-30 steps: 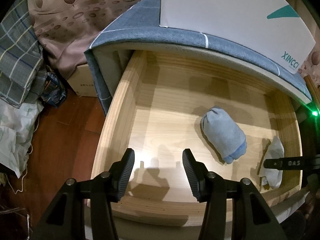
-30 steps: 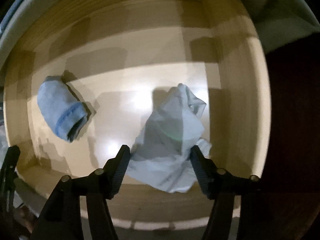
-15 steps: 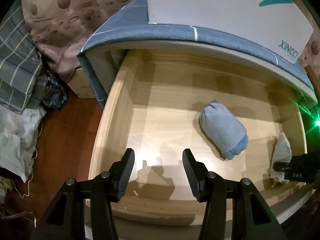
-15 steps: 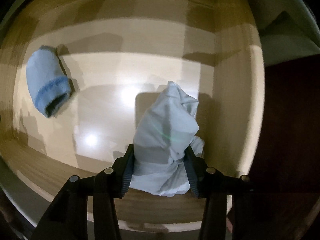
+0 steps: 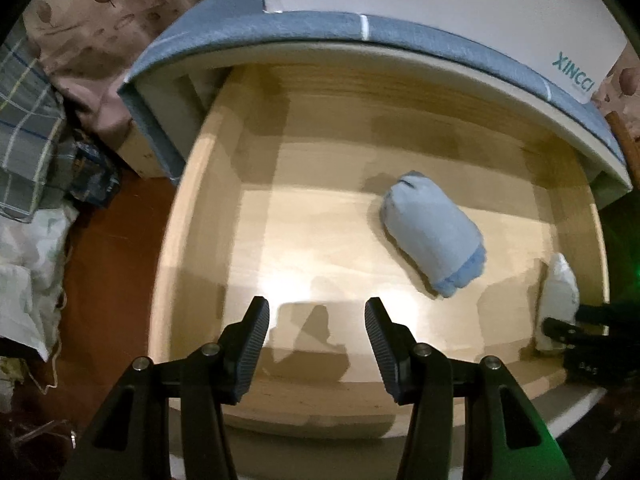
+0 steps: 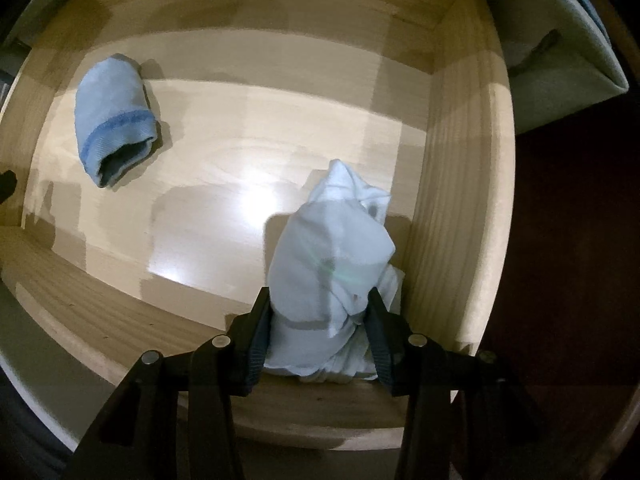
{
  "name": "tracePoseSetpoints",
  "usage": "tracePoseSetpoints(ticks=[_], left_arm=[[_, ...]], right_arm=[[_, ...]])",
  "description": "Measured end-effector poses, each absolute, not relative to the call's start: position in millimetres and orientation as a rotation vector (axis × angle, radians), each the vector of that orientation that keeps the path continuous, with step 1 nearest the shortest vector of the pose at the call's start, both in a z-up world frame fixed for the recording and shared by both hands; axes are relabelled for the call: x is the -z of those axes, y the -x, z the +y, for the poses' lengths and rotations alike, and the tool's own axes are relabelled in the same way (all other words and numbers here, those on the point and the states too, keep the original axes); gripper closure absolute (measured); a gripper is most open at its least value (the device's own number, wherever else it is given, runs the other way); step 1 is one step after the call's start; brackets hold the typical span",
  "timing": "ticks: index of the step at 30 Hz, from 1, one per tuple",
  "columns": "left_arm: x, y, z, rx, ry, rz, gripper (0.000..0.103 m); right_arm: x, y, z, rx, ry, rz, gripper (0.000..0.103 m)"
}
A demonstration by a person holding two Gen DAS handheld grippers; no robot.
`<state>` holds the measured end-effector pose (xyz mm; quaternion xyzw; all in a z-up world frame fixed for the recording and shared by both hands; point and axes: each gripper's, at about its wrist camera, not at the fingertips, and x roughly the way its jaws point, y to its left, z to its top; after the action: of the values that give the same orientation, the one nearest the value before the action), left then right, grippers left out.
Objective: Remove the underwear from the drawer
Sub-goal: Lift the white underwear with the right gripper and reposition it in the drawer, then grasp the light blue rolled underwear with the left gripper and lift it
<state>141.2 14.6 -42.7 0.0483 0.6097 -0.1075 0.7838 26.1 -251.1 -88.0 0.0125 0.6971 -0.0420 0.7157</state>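
The wooden drawer stands pulled out, its inside lit. A rolled light-blue underwear lies on the drawer floor right of the middle. Crumpled white underwear sits in the front right corner against the right wall. My right gripper points straight down there, its pads pressing both sides of the white bundle. In the left wrist view it shows as a dark shape at the right edge. My left gripper hangs open and empty over the drawer's front left.
A blue-grey covered bed edge overhangs the drawer's back, with a white box on it. Brown patterned bedding, plaid cloth and a white bag lie left on the reddish floor.
My right gripper has closed its jaws onto the white underwear, bunching it into a taller bundle, and rolled a little. The left gripper stays open in much the same place.
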Motion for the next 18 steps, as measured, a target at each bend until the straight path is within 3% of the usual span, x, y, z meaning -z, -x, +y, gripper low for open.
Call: tracePoseSetpoints(ticks=[7, 18], left_arm=[[47.2, -146.4, 5.5, 0.263, 0.094, 1.378, 0.052], [44.7, -158.6, -50.4, 0.281, 0.053, 1.381, 0.052]], right_arm=[[107.9, -26.4, -244.0, 0.082, -0.027, 1.523, 0.062], [105.7, -20.5, -237.8, 0.072, -0.029, 1.512, 0.062]])
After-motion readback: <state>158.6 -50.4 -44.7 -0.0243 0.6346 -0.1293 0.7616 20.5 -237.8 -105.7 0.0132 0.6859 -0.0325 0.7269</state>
